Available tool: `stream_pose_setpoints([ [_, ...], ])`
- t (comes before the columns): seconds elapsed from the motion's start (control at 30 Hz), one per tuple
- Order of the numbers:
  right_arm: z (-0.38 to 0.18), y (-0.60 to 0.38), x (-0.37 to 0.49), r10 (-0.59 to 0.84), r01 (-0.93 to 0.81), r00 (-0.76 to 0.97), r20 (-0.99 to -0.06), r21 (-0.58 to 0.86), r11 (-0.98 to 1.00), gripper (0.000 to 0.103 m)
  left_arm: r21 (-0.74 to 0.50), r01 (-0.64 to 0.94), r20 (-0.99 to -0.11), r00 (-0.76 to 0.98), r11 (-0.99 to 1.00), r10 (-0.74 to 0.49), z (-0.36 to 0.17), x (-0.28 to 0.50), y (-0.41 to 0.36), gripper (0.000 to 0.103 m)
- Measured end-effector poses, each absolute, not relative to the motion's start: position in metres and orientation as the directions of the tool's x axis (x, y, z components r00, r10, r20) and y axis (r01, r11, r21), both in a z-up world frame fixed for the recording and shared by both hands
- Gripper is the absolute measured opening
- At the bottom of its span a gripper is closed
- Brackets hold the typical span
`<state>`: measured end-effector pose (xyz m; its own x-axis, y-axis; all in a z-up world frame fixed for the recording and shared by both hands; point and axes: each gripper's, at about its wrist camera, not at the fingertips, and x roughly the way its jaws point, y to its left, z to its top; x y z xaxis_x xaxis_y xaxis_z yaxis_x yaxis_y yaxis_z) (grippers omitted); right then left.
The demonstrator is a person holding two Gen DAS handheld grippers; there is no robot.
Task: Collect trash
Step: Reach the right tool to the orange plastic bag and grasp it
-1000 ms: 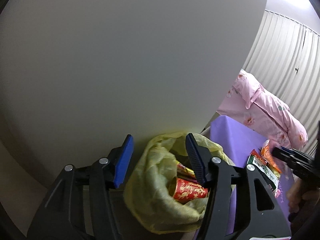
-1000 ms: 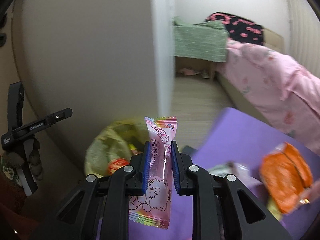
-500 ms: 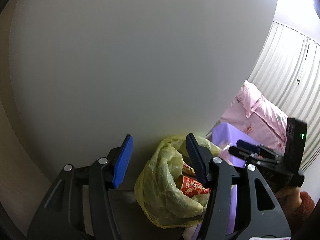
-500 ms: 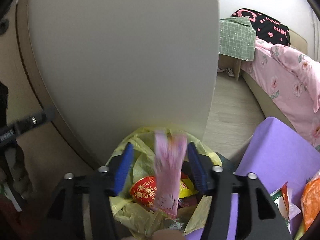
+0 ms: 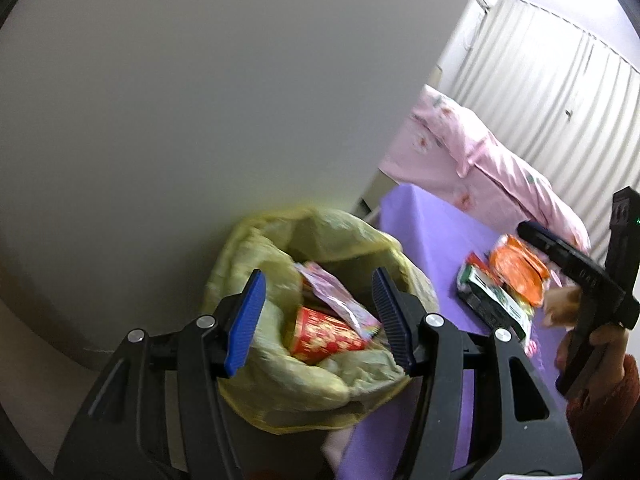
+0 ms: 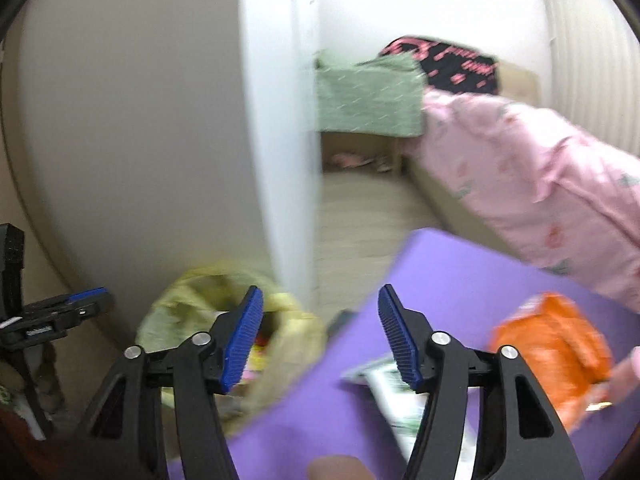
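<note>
A yellow trash bag (image 5: 280, 376) stands open against the wall, beside the purple mat (image 5: 432, 232). Inside it lie a pink candy wrapper (image 5: 340, 300) and a red printed cup (image 5: 324, 334). My left gripper (image 5: 318, 320) is open and empty, hovering just over the bag's mouth. My right gripper (image 6: 320, 336) is open and empty, above the gap between the bag (image 6: 192, 304) and the mat (image 6: 460, 272); it also shows at the right of the left wrist view (image 5: 576, 276). An orange packet (image 5: 518, 274) and a green-and-white wrapper (image 5: 492, 304) lie on the mat.
A pale wall (image 5: 200, 100) rises right behind the bag. A bed with a pink floral quilt (image 6: 540, 168) borders the mat's far side, with a green cloth (image 6: 368, 96) at its head. White curtains (image 5: 560, 64) hang behind. Wood floor (image 6: 360, 216) lies between.
My right gripper opened and dropped the pink candy wrapper into the yellow bag, then swung right toward the mat. My left gripper stayed open and tilted down over the bag.
</note>
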<state>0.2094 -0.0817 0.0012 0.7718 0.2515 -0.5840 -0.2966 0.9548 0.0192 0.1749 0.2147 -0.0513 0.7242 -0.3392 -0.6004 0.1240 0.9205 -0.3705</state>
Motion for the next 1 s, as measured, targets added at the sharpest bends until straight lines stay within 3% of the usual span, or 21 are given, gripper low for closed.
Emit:
stream_pose_setpoints([
  [0.2, -0.006, -0.165, 0.204, 0.159, -0.18, 0.725, -0.67, 0.039, 0.983, 0.064, -0.362, 0.213, -0.619, 0.673, 0.907, -0.405, -0.056, 0.183, 0.168, 0.057],
  [0.5, -0.026, -0.256, 0.183, -0.178, 0.078, 0.743, -0.645, -0.18, 0.98, 0.064, -0.368, 0.375, -0.644, 0.557, 0.851, -0.524, -0.066, 0.205, 0.082, 0.058],
  [1.0, -0.037, -0.307, 0.219, -0.046, -0.011, 0.758, -0.651, -0.083, 0.997, 0.064, -0.347, 0.462, -0.683, 0.471, 0.816, -0.558, -0.073, 0.221, 0.008, 0.058],
])
